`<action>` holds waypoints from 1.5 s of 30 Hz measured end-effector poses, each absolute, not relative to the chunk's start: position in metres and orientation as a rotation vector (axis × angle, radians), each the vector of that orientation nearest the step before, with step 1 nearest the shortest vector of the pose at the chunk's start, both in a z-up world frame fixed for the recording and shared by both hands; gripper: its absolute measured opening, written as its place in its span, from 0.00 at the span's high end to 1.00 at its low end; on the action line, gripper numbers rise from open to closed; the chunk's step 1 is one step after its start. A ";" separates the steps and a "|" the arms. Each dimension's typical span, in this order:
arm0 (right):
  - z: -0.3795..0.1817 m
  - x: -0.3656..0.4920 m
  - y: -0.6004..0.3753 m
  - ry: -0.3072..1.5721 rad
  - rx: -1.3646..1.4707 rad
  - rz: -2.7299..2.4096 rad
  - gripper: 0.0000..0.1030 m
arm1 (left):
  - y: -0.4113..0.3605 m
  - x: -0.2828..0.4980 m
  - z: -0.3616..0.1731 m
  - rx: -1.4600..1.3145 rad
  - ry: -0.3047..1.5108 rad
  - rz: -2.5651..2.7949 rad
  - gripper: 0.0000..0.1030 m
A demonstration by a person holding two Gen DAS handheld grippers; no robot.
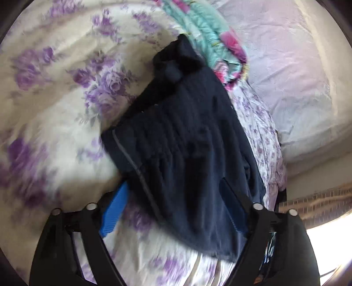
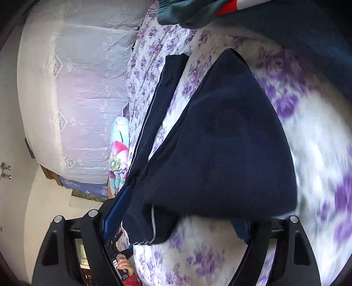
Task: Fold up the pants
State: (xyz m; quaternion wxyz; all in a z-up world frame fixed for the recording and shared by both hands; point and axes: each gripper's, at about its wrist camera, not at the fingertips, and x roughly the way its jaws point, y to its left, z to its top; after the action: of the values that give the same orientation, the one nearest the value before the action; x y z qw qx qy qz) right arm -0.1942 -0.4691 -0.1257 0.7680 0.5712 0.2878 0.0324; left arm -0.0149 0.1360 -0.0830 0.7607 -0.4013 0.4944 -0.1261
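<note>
Dark navy pants [image 1: 182, 143] with a thin grey side stripe lie on a purple-flowered bedsheet [image 1: 55, 105]. In the left wrist view the left gripper [image 1: 176, 209] is wide open, its blue fingers [image 1: 114, 211] either side of the waistband end, which drapes over the gap. In the right wrist view the right gripper [image 2: 176, 211] is open too, with the pants [image 2: 220, 143] bunched over and between its blue fingers [image 2: 116, 209]. One leg [image 2: 158, 105] runs away along the bed.
A folded teal and pink floral quilt [image 1: 209, 33] lies beyond the pants. A white lace-covered pillow [image 2: 83, 88] sits at the head of the bed. A teal garment [image 2: 187, 13] hangs in at the top of the right wrist view. A brick-patterned wall [image 1: 319, 202] is lower right.
</note>
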 end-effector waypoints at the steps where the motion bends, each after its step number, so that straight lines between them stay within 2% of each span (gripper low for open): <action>1: -0.125 -0.192 -0.470 0.618 1.227 0.070 0.24 | 0.137 -0.015 -0.082 -0.885 1.069 -0.260 0.23; 2: -0.121 -0.191 -0.471 0.602 1.191 0.059 0.45 | 0.138 -0.017 -0.080 -0.888 1.068 -0.251 0.40; 3: -0.117 -0.191 -0.471 0.592 1.146 0.030 0.74 | 0.141 -0.019 -0.078 -0.891 1.062 -0.238 0.55; 4: -0.113 -0.193 -0.473 0.581 1.106 0.010 0.80 | 0.147 -0.022 -0.079 -0.893 1.057 -0.232 0.79; 5: -0.107 -0.195 -0.474 0.561 1.069 0.003 0.85 | 0.156 -0.026 -0.078 -0.920 1.038 -0.260 0.81; 8: -0.086 -0.203 -0.476 0.544 0.949 -0.015 0.87 | 0.176 -0.044 -0.069 -0.970 0.998 -0.282 0.84; 13: -0.048 -0.219 -0.464 0.551 0.789 0.024 0.87 | 0.202 -0.074 -0.023 -0.966 0.881 -0.294 0.85; 16: -0.068 -0.224 -0.464 0.716 0.710 0.008 0.86 | 0.210 -0.082 -0.022 -0.949 0.900 -0.295 0.85; 17: -0.079 -0.224 -0.464 0.769 0.708 -0.003 0.82 | 0.211 -0.085 -0.034 -0.942 0.941 -0.267 0.85; 18: -0.092 -0.227 -0.468 0.810 0.727 -0.043 0.73 | 0.213 -0.089 -0.045 -0.930 0.979 -0.240 0.85; 20: -0.109 -0.241 -0.483 0.848 0.829 -0.080 0.73 | 0.218 -0.100 -0.062 -0.813 1.028 -0.117 0.86; 21: -0.109 -0.251 -0.493 0.811 0.899 -0.069 0.67 | 0.225 -0.108 -0.065 -0.762 1.029 -0.048 0.85; 22: -0.103 -0.264 -0.506 0.760 0.943 -0.100 0.62 | 0.234 -0.115 -0.066 -0.750 1.018 -0.015 0.83; 23: -0.093 -0.276 -0.516 0.706 0.950 -0.150 0.58 | 0.248 -0.124 -0.066 -0.796 0.997 -0.028 0.75; 24: -0.079 -0.287 -0.525 0.648 0.933 -0.207 0.57 | 0.258 -0.128 -0.065 -0.836 0.981 -0.026 0.68; 25: -0.066 -0.296 -0.531 0.595 0.909 -0.259 0.57 | 0.267 -0.131 -0.063 -0.858 0.963 -0.009 0.57; 27: -0.034 -0.294 -0.528 0.506 0.807 -0.273 0.57 | 0.268 -0.124 -0.048 -0.796 0.928 0.035 0.55; 28: -0.019 -0.277 -0.514 0.498 0.737 -0.225 0.57 | 0.259 -0.113 -0.036 -0.731 0.909 0.043 0.53; 31: -0.007 -0.215 -0.463 0.546 0.619 -0.047 0.47 | 0.216 -0.076 -0.013 -0.637 0.888 -0.081 0.47; 35: -0.015 -0.098 -0.361 0.705 0.493 0.258 0.46 | 0.148 -0.021 0.000 -0.488 0.919 -0.192 0.40; 39: -0.022 0.000 -0.267 0.786 0.362 0.424 0.45 | 0.109 0.025 -0.017 -0.438 0.992 -0.223 0.40; 43: -0.053 0.075 -0.206 0.907 0.312 0.509 0.44 | 0.103 0.054 -0.061 -0.462 1.082 -0.219 0.39; 45: -0.069 0.087 -0.193 0.971 0.281 0.497 0.39 | 0.108 0.052 -0.063 -0.452 1.059 -0.269 0.39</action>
State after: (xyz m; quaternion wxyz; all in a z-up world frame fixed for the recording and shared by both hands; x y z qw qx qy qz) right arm 0.0868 -0.1927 -0.0695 0.8455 0.1331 0.4604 0.2356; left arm 0.0521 0.1078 -0.0625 0.8303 -0.2133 0.4991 -0.1268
